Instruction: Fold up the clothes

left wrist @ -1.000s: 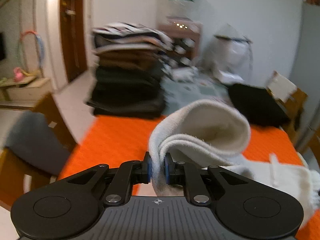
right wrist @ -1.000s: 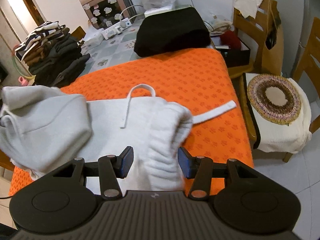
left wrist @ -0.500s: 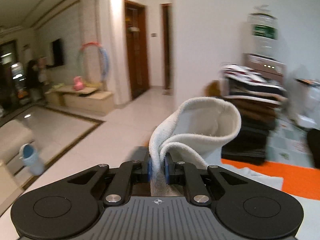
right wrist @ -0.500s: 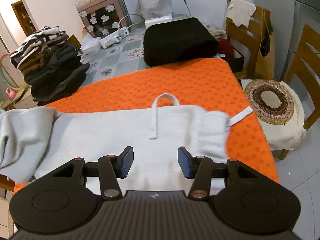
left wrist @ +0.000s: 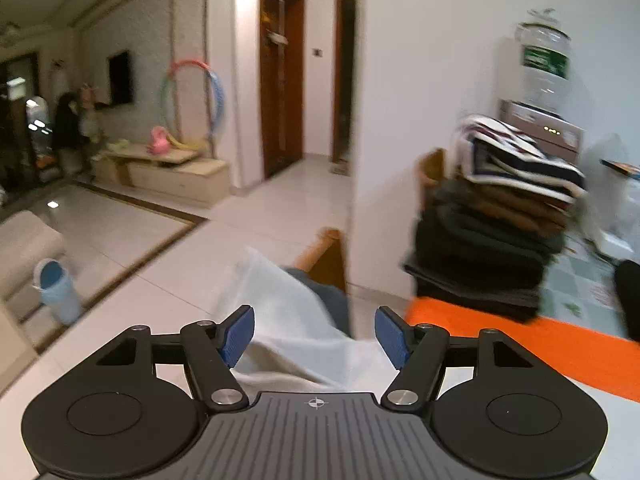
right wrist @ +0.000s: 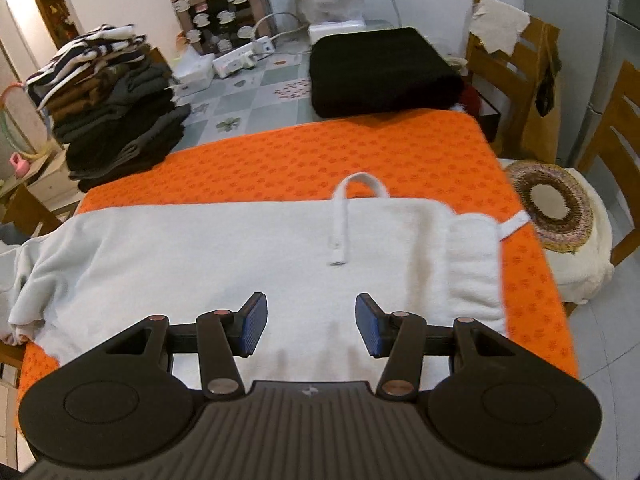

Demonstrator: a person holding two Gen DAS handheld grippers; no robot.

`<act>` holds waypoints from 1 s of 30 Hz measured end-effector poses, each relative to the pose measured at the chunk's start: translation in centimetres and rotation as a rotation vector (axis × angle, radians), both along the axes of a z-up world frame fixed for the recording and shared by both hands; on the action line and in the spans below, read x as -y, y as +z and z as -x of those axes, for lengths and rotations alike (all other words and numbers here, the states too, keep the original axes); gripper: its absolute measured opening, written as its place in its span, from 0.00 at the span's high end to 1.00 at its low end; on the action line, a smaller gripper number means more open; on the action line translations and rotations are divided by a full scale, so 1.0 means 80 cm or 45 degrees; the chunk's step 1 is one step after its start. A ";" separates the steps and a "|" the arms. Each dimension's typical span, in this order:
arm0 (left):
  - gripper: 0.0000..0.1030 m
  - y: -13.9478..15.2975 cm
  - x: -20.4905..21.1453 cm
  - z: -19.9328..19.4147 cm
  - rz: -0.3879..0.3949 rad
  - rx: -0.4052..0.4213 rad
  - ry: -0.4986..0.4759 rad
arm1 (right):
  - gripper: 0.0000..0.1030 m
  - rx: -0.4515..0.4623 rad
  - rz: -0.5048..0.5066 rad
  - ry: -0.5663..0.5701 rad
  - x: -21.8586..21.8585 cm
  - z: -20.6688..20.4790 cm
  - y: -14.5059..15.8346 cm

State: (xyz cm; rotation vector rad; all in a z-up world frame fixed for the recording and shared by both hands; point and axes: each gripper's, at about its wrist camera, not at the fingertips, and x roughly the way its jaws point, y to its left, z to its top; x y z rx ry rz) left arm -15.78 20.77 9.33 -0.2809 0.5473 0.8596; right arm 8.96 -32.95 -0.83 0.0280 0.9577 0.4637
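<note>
Merely white garment (right wrist: 248,264) on table (right wrist: 320,152)

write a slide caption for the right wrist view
Open right gripper over white garment spread flat on orange cloth.

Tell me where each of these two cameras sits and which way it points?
Left wrist: sits on the left gripper, looking past the table's end into a tiled living room; its open fingers frame the white garment's overhanging end.
Right wrist: sits on the right gripper, looking down across the orange cloth; open fingers above the spread white garment.
Shared: the garment, orange cloth and stack of folded clothes. No hand shows.
</note>
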 end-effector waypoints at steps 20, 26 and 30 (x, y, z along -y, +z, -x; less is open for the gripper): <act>0.25 -0.148 0.200 -0.130 0.361 -0.109 -0.276 | 0.47 -0.131 -0.138 0.061 0.128 -0.124 -0.033; 0.23 -0.165 0.224 -0.141 0.398 -0.132 -0.248 | 0.73 -0.249 -0.243 0.114 0.121 -0.163 -0.059; 0.21 -0.172 0.233 -0.139 0.412 -0.148 -0.236 | 0.85 -0.266 -0.310 0.161 0.118 -0.160 -0.061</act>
